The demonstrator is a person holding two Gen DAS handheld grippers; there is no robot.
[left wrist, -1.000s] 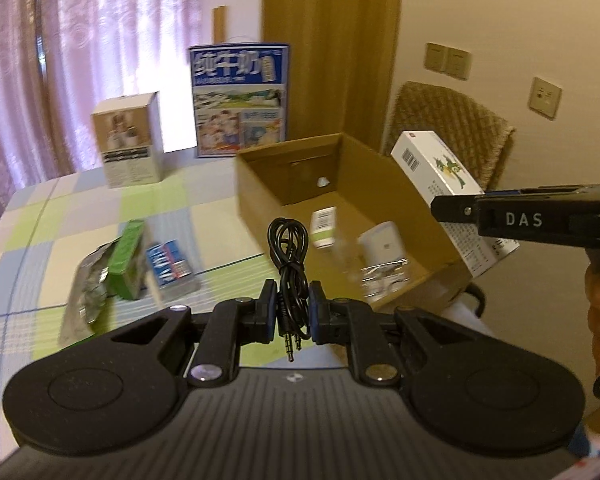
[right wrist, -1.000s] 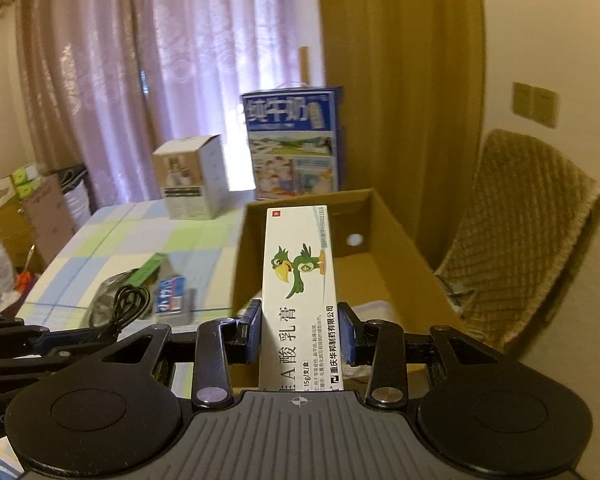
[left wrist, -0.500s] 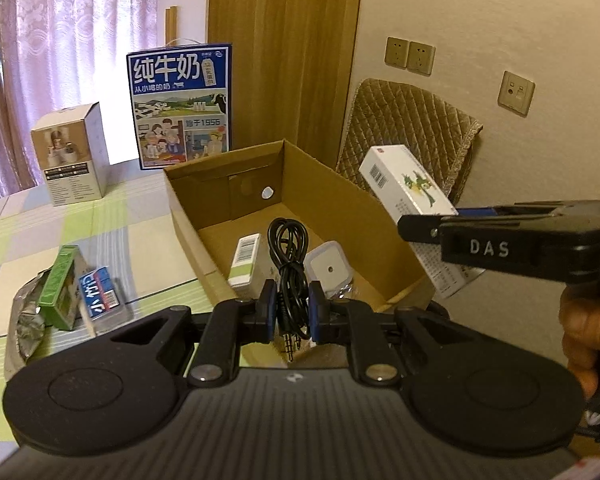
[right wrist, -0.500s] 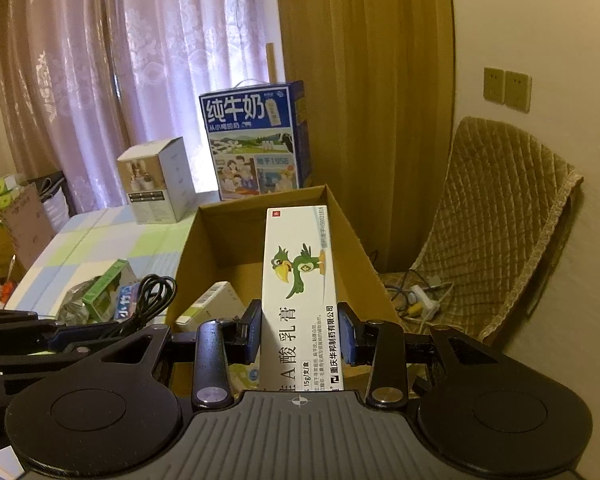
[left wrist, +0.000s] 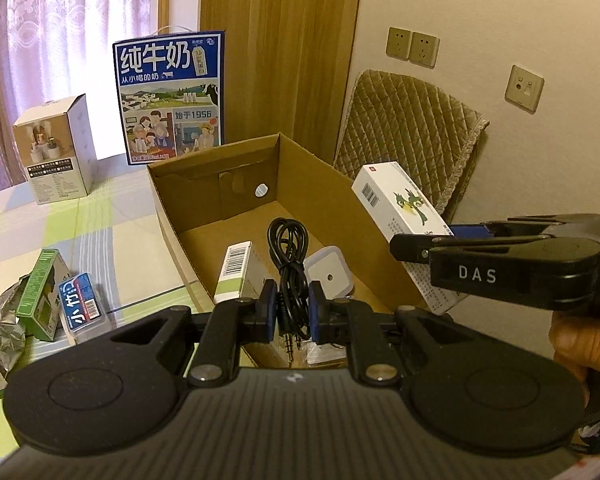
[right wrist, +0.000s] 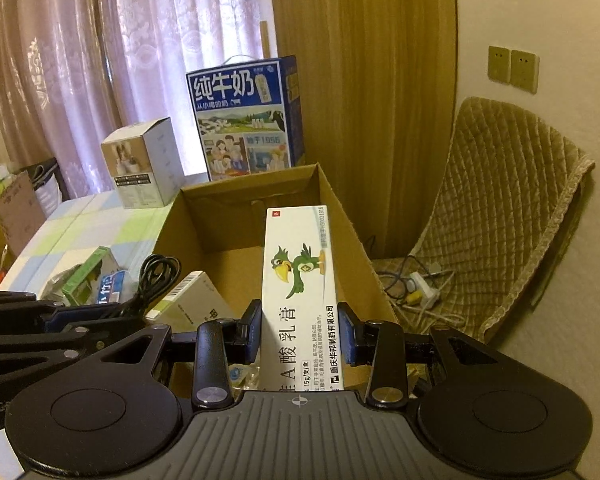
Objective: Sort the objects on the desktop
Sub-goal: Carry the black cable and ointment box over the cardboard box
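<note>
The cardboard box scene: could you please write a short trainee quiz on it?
1. True or false: the left gripper is shut on a black cable.
2. What does the right gripper hold? A) a green box B) a white ointment box with a green bird C) a charger
3. Fill in: the white charger lies inside the ____.

Key: 1 true. 2 B, the ointment box. 3 cardboard box.
</note>
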